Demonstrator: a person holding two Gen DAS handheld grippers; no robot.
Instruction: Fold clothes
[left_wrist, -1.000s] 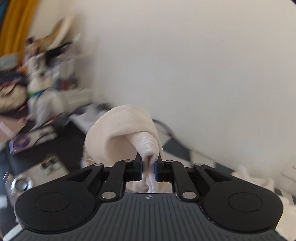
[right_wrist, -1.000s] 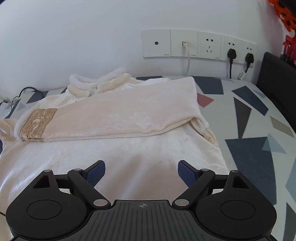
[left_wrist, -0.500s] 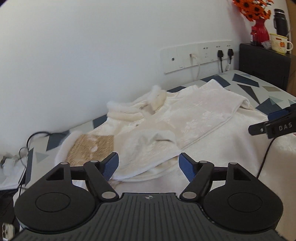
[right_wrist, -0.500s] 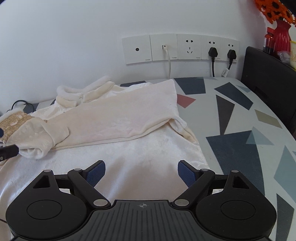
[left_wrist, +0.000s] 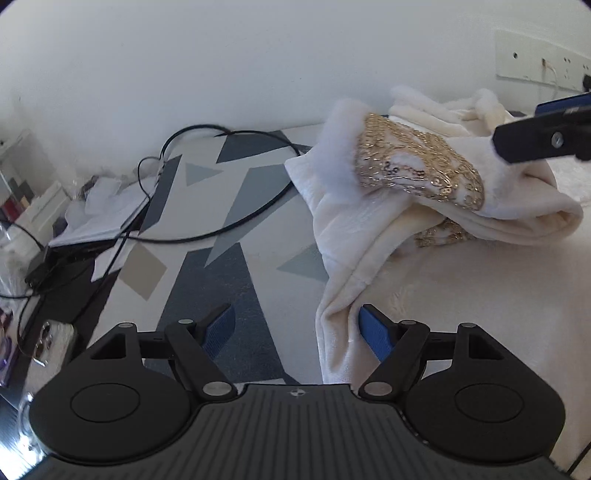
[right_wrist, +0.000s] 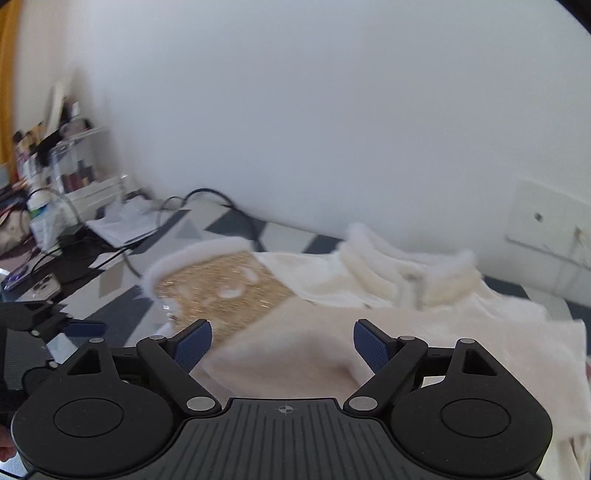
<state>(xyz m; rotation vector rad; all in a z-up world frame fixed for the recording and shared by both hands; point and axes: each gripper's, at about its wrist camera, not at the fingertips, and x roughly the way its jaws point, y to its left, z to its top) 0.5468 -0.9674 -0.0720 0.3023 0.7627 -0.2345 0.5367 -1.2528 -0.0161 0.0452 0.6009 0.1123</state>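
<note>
Two sleeves of the cream garment (left_wrist: 461, 295) lie across its body on the worktop (left_wrist: 221, 266), the gold-embroidered cuff (left_wrist: 417, 166) on top. To square the side fold, I judge the hem edge beside the cuff wants a pinch through both layers (velvet slides). The left gripper (left_wrist: 295, 328) hovers spread, straddling that edge below the cuff. The right gripper (right_wrist: 282, 345), also spread, hangs level just behind the cuff (right_wrist: 221, 291).
</note>
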